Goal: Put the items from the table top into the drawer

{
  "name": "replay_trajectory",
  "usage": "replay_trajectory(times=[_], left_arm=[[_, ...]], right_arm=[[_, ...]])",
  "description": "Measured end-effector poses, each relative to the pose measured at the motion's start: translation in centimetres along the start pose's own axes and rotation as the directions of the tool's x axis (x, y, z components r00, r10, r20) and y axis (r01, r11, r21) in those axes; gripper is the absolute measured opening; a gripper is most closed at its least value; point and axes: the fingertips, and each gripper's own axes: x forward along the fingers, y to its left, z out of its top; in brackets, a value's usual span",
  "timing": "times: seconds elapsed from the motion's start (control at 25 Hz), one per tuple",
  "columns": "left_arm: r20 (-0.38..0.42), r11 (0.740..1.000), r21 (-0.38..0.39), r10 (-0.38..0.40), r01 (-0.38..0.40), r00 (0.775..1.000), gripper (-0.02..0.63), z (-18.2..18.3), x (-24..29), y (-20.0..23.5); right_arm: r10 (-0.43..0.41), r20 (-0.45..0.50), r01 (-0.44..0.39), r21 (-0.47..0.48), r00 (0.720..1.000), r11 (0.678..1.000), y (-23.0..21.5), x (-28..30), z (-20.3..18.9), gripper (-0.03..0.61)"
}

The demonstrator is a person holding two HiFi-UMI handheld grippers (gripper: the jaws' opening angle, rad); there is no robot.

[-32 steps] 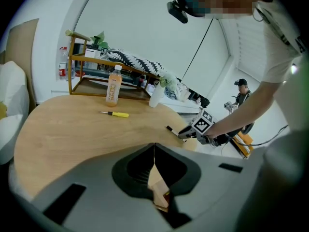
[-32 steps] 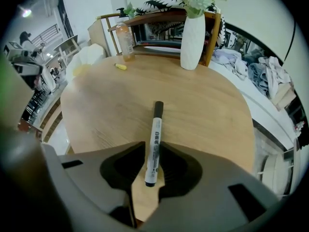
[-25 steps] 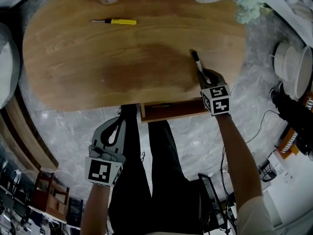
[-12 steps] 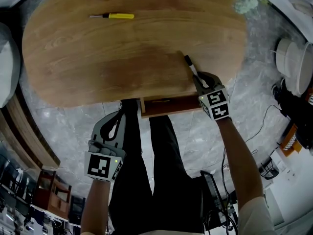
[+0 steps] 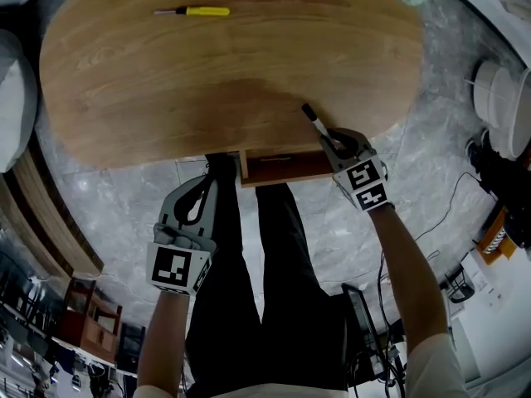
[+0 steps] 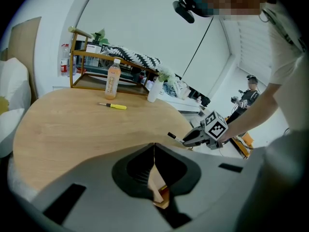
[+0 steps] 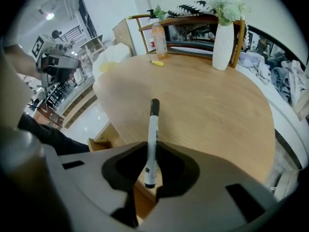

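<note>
Right tongs clamping the marker, shifting it along the surface edge toward the open drawer just beside; drop likely next. Left tongs hanging closed, empty.

You are standing in what looks like a lived-in home room, a living or dining corner, though the warped wide-angle edges leave it possible that this is a furnished set inside a bigger hall. The rounded wooden worktop, with a small drawer under its near edge, is household furniture. It stands on a grey marble-look tiled floor. At the far side a wood-framed rack stands behind a drink bottle and carries a zigzag-patterned cloth. Beside it is a white vase of pale flowers. White cushions lie at the left and loose clothes are heaped at the right. Another person stands beyond the worktop, far right.
</note>
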Motion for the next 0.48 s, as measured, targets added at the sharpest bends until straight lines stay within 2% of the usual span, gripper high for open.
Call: replay_trajectory(times=[0.48], left_arm=[[-0.001,1.0,-0.014,-0.001,0.001,1.0,0.021,-1.7,-0.3,-1.2]], right_arm=[[0.158,-0.06,-0.164,-0.128,0.986,0.978,6.7,0.6,-3.1,0.081]])
